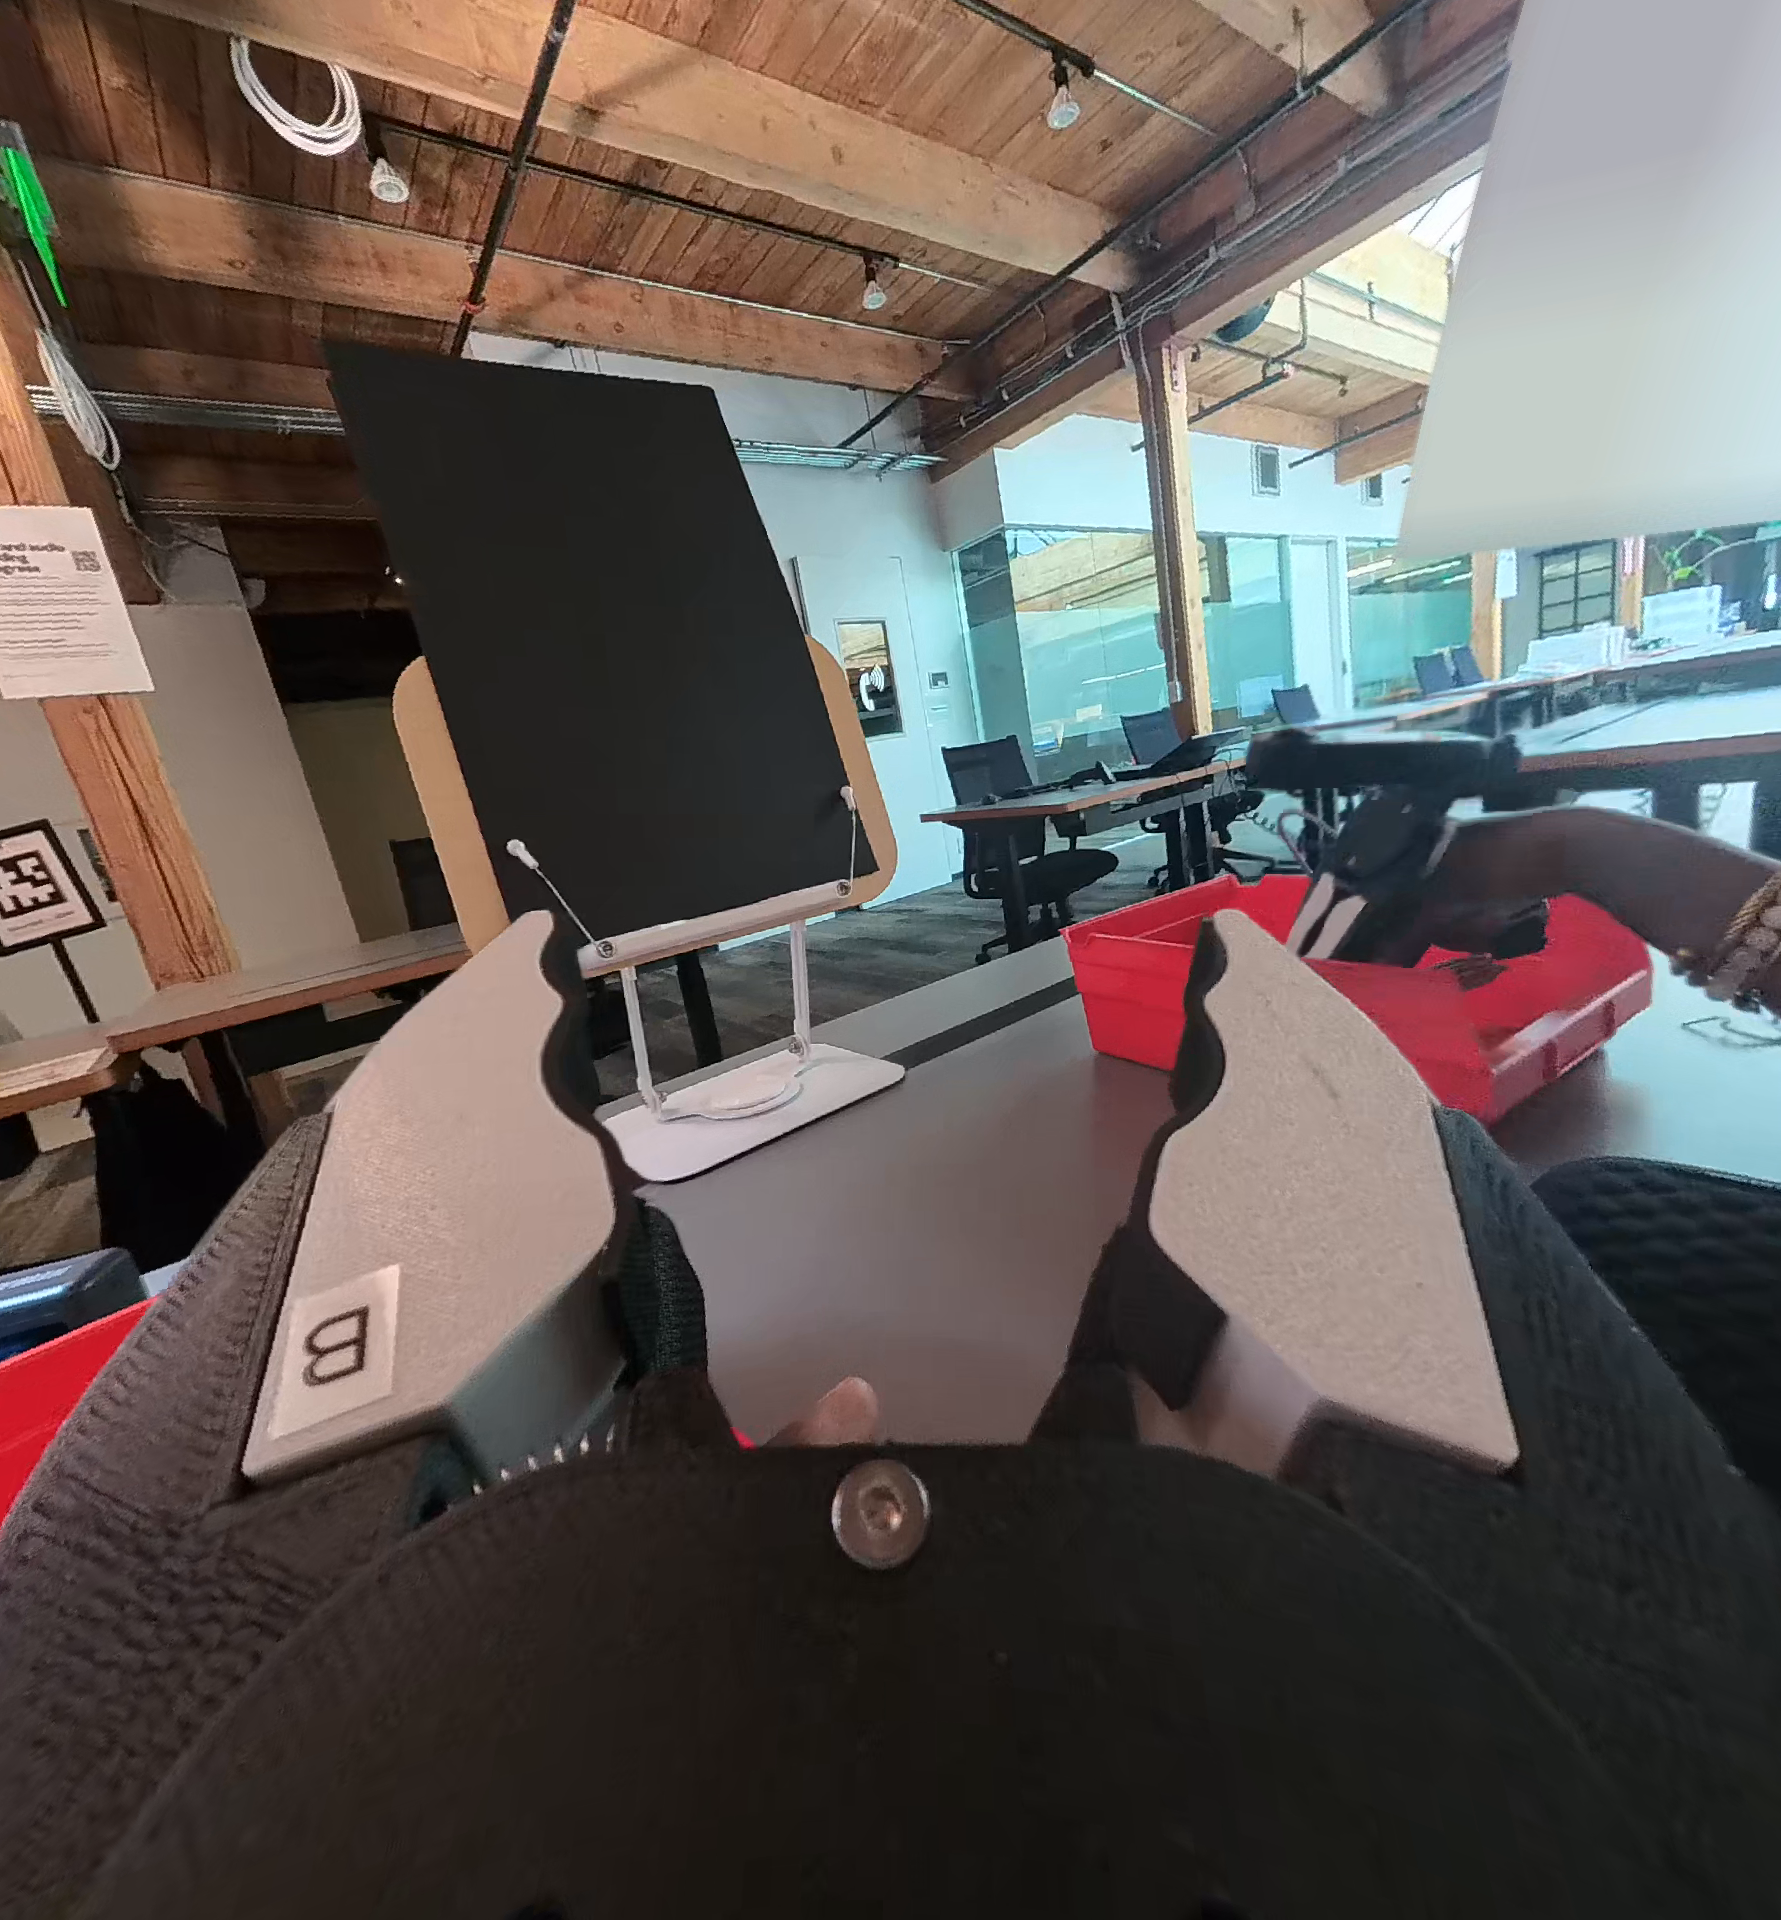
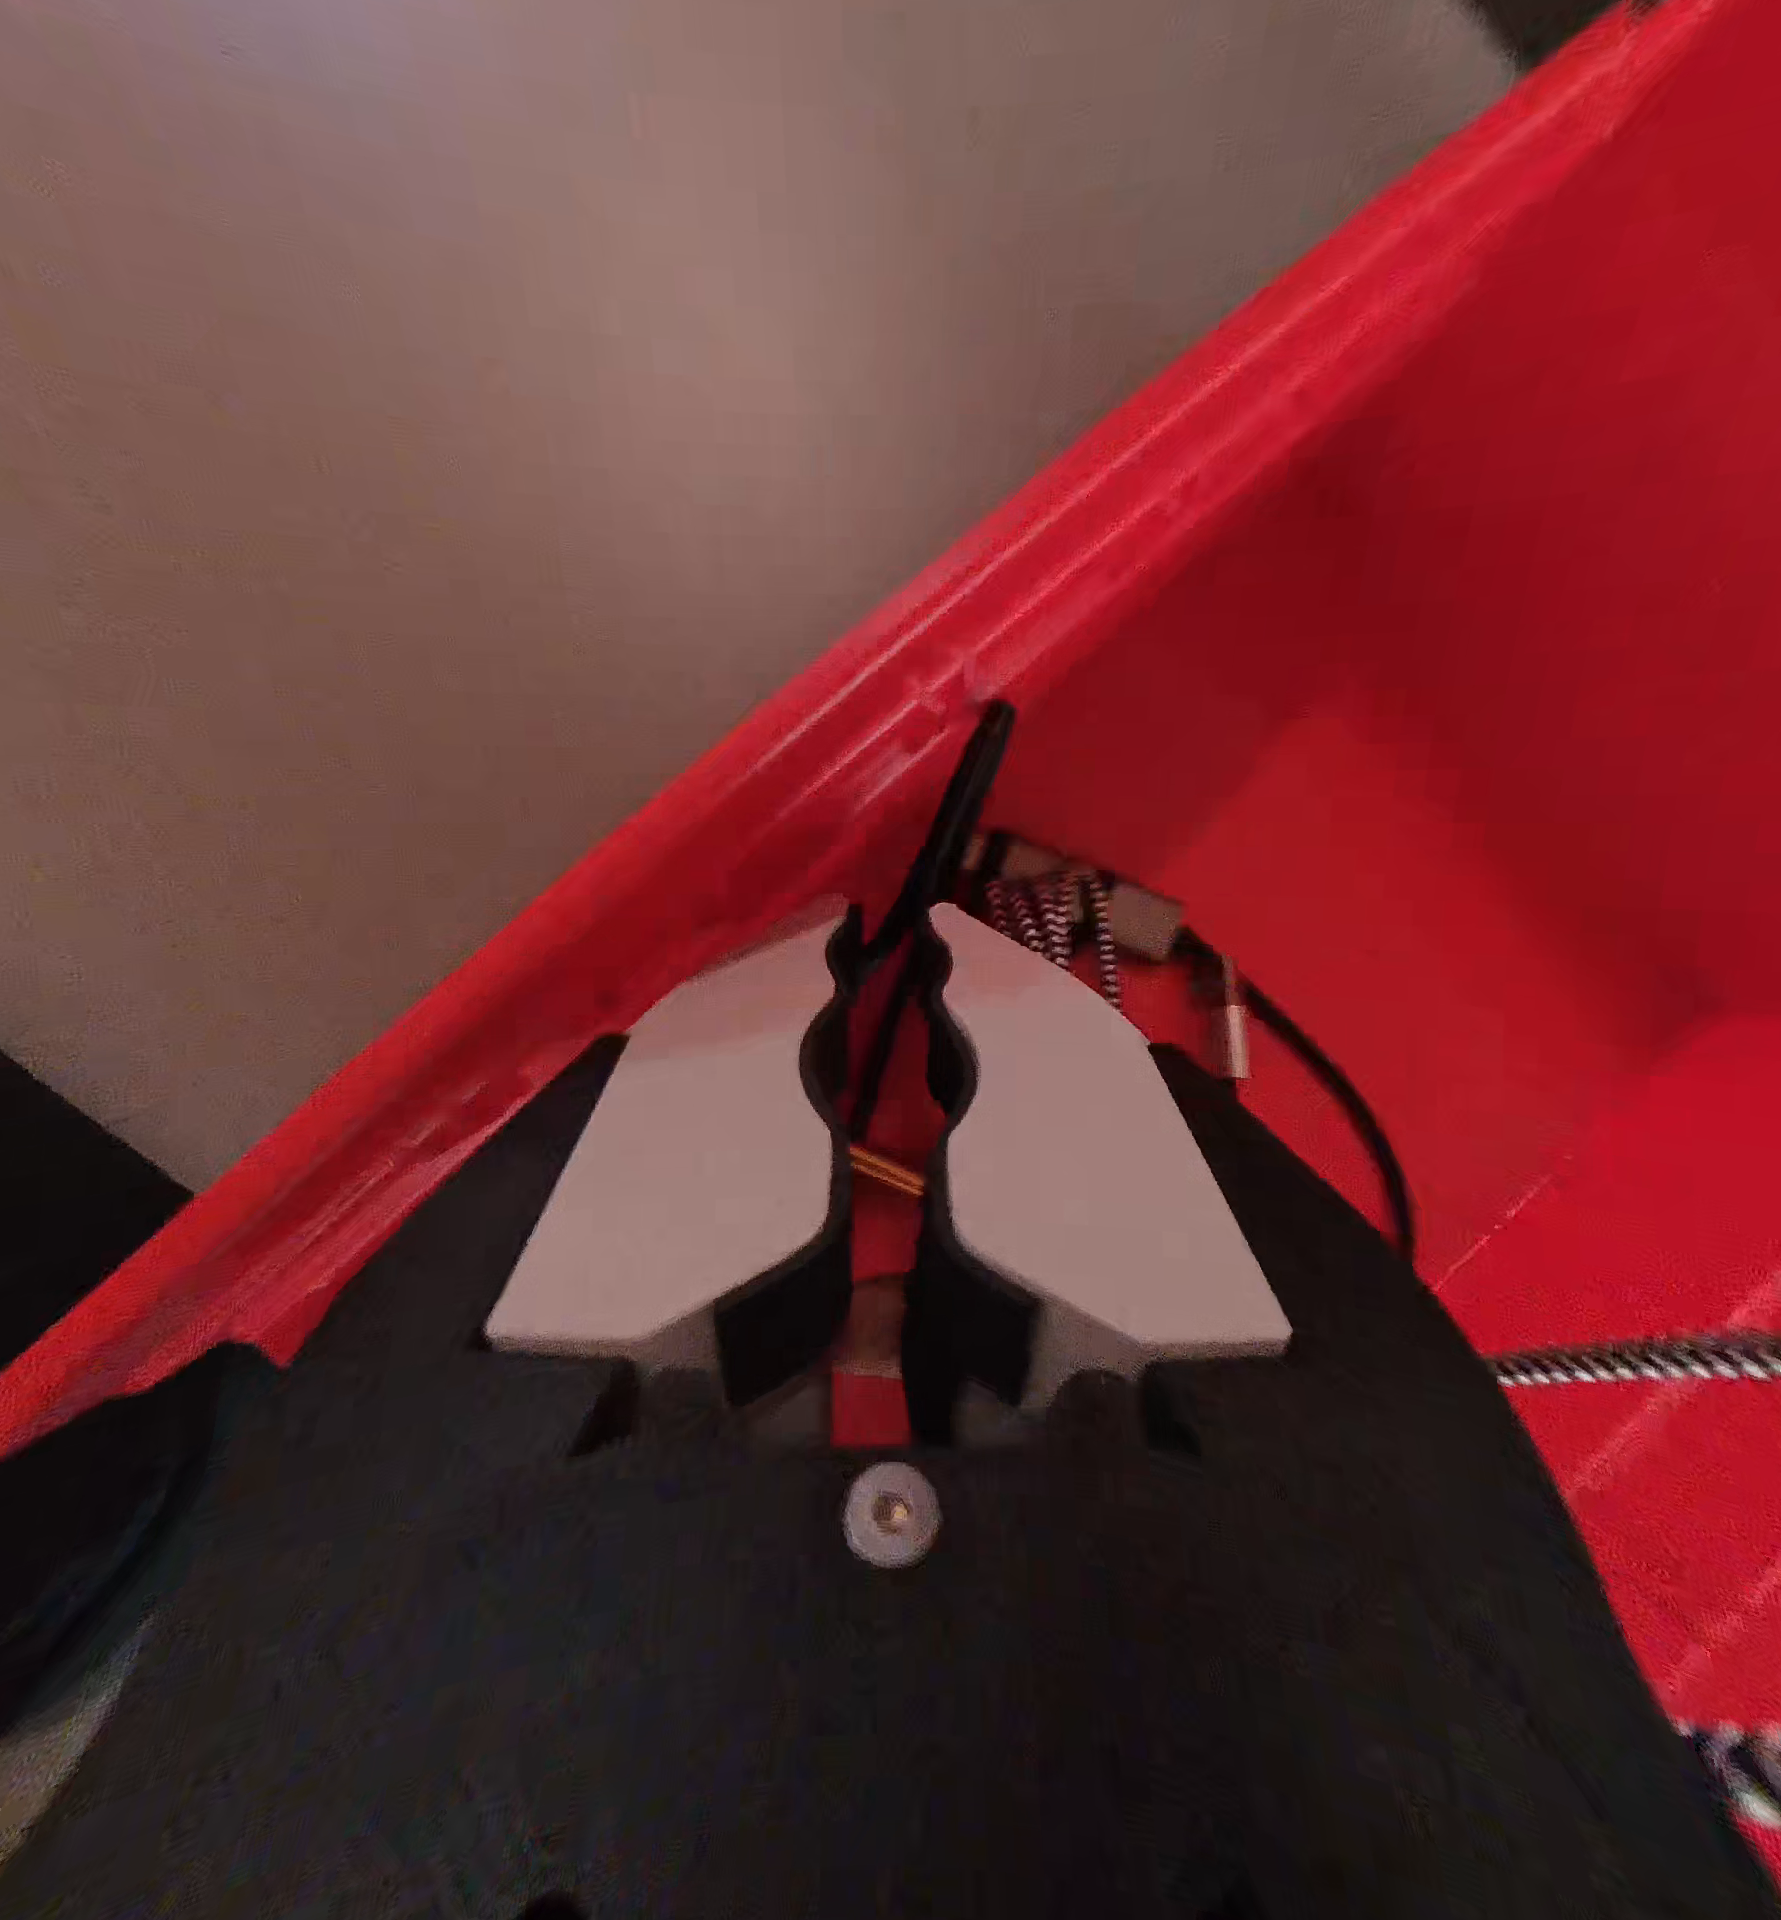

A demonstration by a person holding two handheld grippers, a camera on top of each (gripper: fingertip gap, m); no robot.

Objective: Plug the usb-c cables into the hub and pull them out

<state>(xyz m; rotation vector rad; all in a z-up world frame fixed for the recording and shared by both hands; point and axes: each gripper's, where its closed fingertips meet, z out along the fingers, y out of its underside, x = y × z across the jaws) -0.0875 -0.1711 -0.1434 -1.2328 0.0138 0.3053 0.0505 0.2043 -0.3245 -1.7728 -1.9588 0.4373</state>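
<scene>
Open office, timber ceiling, dark desk (image 1: 917,1226). My left gripper (image 1: 881,1039) hangs wide open over it, holding nothing, and my right gripper (image 1: 1322,925) is off in the red bin (image 1: 1156,997).

Right cam: inside that bin (image 2: 1488,727), gripper (image 2: 891,956) pinched nearly shut on a thin black cable (image 2: 953,821), I think, it's blurry. Braided cables (image 2: 1052,904) sit just beyond. No hub visible. So I'm fetching; next is lifting it clear without snagging.

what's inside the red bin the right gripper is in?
Red bin holds braided black-and-white cables and a thin black cable pinched by the right gripper. Gripper body hides the rest; no hub visible.
</scene>
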